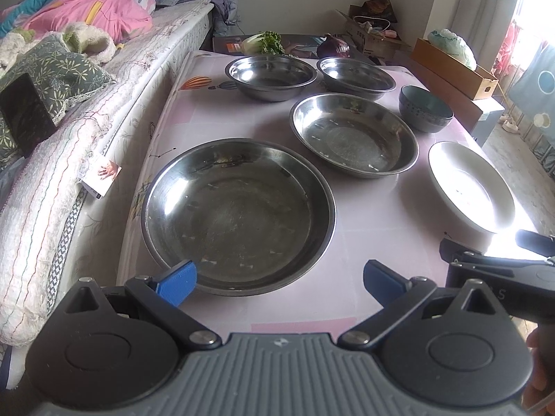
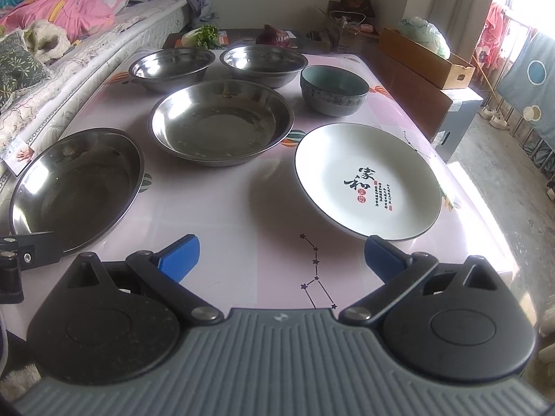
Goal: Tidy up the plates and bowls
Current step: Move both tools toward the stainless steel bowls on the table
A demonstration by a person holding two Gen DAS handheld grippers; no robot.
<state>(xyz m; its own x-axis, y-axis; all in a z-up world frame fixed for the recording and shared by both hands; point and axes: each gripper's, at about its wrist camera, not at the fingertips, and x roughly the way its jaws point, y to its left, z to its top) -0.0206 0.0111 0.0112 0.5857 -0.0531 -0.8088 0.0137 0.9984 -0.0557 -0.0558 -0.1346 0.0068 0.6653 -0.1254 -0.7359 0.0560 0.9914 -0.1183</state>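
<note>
Table: pink patterned cloth (image 2: 242, 208) fills the middle of both views, with all the dishes set apart on it.
Left gripper: left gripper (image 1: 279, 282), low centre of the left wrist view, blue fingers (image 1: 177, 286) spread wide, holding nothing; the left finger overlaps the near rim of the large steel plate.
Right gripper: right gripper (image 2: 281, 260), low centre of the right wrist view, jaws spread wide and empty; its right finger (image 2: 383, 260) sits just below the white plate's near edge.
Large steel plate: large steel plate (image 1: 239, 218), centre of the left wrist view, lower left in the right wrist view.
Second steel plate: second steel plate (image 1: 353, 133), just above and right of the large one.
Steel bowls: left steel bowl (image 1: 270, 76) and right steel bowl (image 1: 355, 76), side by side at the upper centre of the frame.
Dark bowl: dark bowl (image 2: 334, 90), upright, upper right of centre, above the white plate.
White plate: white plate (image 2: 367, 180), printed with characters, right of centre in the right wrist view.
Beyond the table: greens (image 2: 204, 36) and a purple vegetable (image 2: 272, 36) along the top.
Bed: bed (image 1: 69, 138) with pink bedding along the left edge.
</note>
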